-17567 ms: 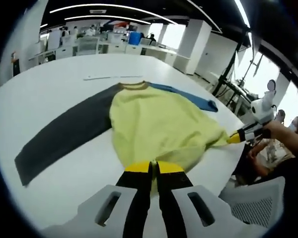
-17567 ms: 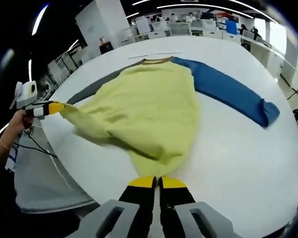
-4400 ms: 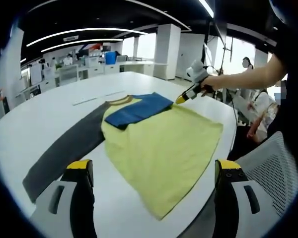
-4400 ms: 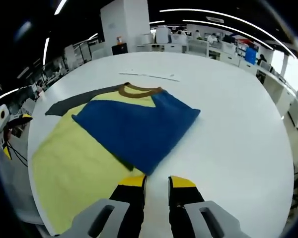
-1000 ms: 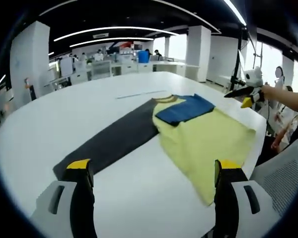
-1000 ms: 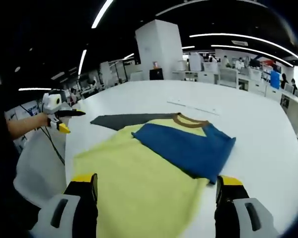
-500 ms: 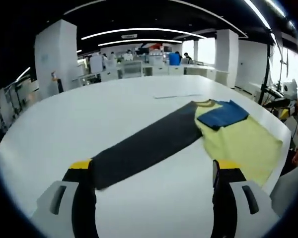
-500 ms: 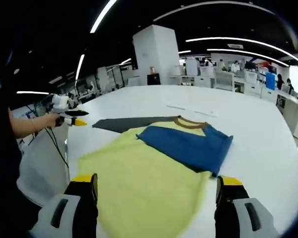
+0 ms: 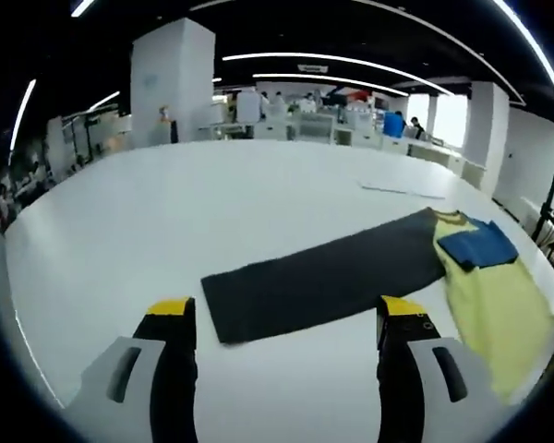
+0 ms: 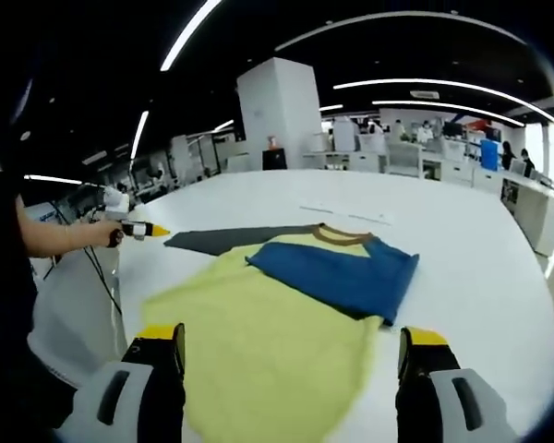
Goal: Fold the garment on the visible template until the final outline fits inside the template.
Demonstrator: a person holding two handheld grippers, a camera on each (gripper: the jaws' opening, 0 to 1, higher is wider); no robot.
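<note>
We see a big white table (image 9: 166, 212) running out ahead of us into an open office. A thick white column (image 9: 171, 78) rises beyond its far edge, and in the right gripper view a column (image 10: 277, 115) too. Long curved light strips (image 9: 332, 63) glow on the dark ceiling (image 10: 258, 37). Rows of white desks (image 9: 323, 125) stand behind, and bright windows (image 9: 443, 120) light the far right side.

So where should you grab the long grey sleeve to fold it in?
Probably at its free end, the cuff. The grey sleeve lies flat and straight out from the yellow shirt, and the left gripper already points at that end, open. Come in low along the white table, pinch the cuff edge and carry it over the shirt.
</note>
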